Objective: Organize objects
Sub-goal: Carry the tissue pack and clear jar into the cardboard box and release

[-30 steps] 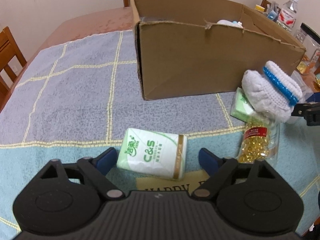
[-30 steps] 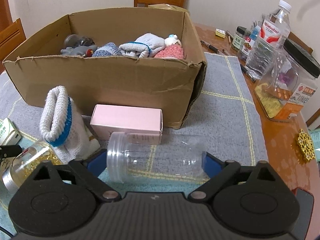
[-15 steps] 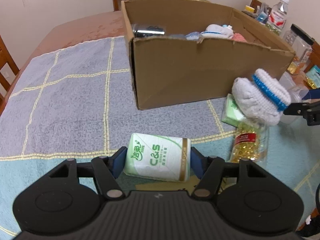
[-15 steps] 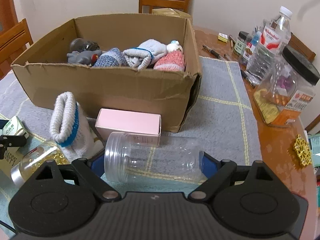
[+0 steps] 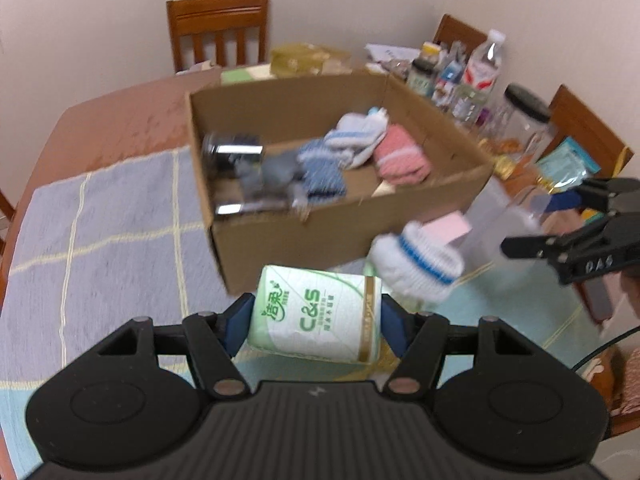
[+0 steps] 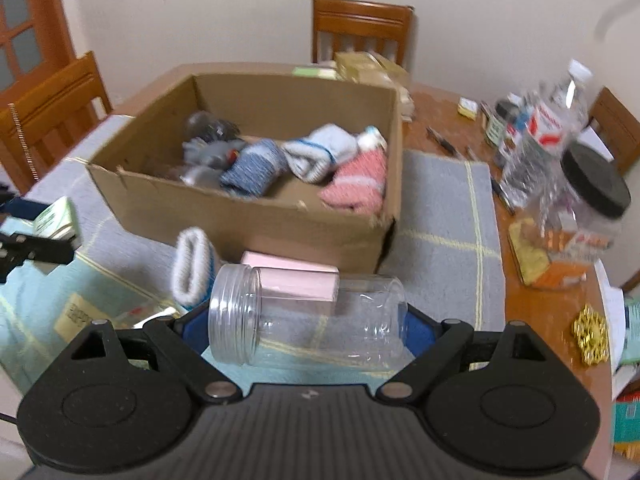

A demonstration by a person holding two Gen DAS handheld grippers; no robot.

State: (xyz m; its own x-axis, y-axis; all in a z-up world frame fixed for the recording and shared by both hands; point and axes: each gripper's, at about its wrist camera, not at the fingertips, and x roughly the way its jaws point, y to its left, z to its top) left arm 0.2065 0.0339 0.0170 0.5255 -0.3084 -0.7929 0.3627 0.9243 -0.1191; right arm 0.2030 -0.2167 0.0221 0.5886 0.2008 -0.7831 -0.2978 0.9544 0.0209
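My left gripper [image 5: 316, 326] is shut on a green and white C&S tissue pack [image 5: 316, 320] and holds it above the cloth, in front of the open cardboard box [image 5: 344, 240]. My right gripper [image 6: 304, 326] is shut on a clear empty plastic jar [image 6: 308, 320], held on its side above the cloth. The box [image 6: 248, 224] holds rolled socks, a grey toy and a metal jar. The right gripper [image 5: 556, 220] also shows at the right of the left wrist view, and the left gripper with its pack [image 6: 52, 220] at the left of the right wrist view.
A white sock with a blue band [image 5: 416, 268] and a pink carton [image 6: 292, 276] lie on the cloth just before the box. Bottles and a black-lidded jar [image 6: 588, 208] crowd the table's right side. Wooden chairs [image 6: 360, 28] stand around the table.
Both grippers have risen, each lifting its object off the cloth. The left gripper closed on the tissue pack; the box interior now shows from above.
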